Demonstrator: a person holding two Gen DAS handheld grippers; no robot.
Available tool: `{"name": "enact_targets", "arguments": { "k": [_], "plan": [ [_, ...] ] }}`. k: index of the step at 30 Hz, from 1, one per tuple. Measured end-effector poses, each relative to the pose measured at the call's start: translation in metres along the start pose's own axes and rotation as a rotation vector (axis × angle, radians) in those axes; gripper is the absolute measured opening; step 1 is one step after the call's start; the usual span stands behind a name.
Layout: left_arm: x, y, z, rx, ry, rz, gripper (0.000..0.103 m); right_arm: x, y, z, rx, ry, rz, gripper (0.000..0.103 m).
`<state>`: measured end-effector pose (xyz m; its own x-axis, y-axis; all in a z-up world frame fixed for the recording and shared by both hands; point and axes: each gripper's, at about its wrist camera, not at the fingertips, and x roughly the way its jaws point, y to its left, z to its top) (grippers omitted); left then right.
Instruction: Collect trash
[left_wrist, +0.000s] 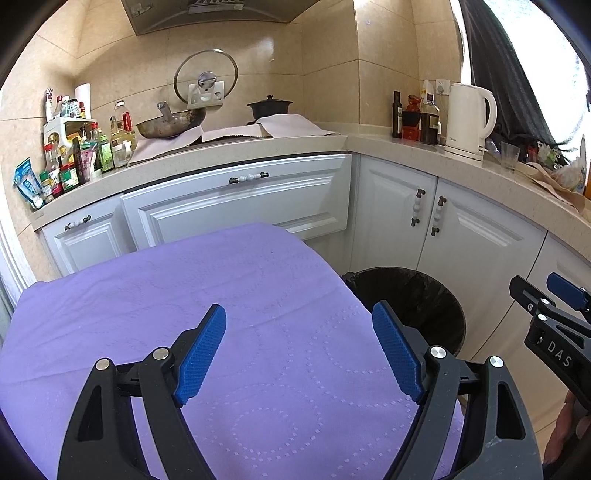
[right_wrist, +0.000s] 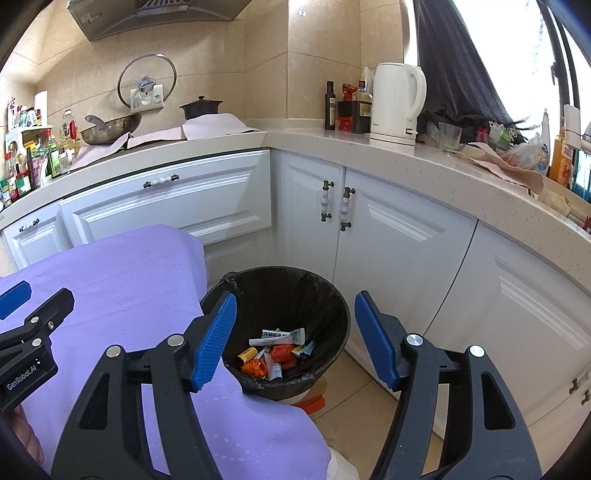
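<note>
The left gripper (left_wrist: 299, 354) hangs over a purple cloth (left_wrist: 221, 295) that covers a bench, its blue fingers (left_wrist: 201, 356) spread wide with nothing between them and only the bare cloth below. The right gripper (right_wrist: 295, 341) sits just beside it, above the near edge of a black bin (right_wrist: 332, 295) that stands on the tiled floor (right_wrist: 354, 398) hard against the cloth's hanging side; its fingers (right_wrist: 216, 343) also stand well apart and hold nothing, and the bin's mouth shows through the gap. The bin is lined with a black bag, and the trash (right_wrist: 277, 350) lies at the bottom: a white tube, crumpled orange wrappers, a small yellow roll and a greenish packet, all in one loose heap. In the left wrist view only the rim and inner wall of the bin (left_wrist: 417, 295) are seen, to the right of the cloth, and the contents are hidden. Behind stand white cabinets (right_wrist: 388, 236) under a pale counter (right_wrist: 369, 155), which bears a white kettle (right_wrist: 397, 103), a clear glass (right_wrist: 450, 137), dark bottles (right_wrist: 330, 105), a wok (right_wrist: 110, 129) and a black pot (right_wrist: 200, 107). A glass lid (right_wrist: 147, 83) hangs on the tiled wall.
</note>
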<state>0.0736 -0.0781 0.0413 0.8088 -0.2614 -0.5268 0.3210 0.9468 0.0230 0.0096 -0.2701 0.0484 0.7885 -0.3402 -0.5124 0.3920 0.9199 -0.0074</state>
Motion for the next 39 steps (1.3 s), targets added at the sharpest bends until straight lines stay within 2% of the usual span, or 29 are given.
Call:
{"name": "enact_targets", "arguments": {
  "k": [39],
  "plan": [
    [-0.0024,0.0042,0.0009,-0.007,0.001,0.000,0.079,0.0027,0.0061,0.0007,-0.003,0.006,0.003,0.065]
  ]
}}
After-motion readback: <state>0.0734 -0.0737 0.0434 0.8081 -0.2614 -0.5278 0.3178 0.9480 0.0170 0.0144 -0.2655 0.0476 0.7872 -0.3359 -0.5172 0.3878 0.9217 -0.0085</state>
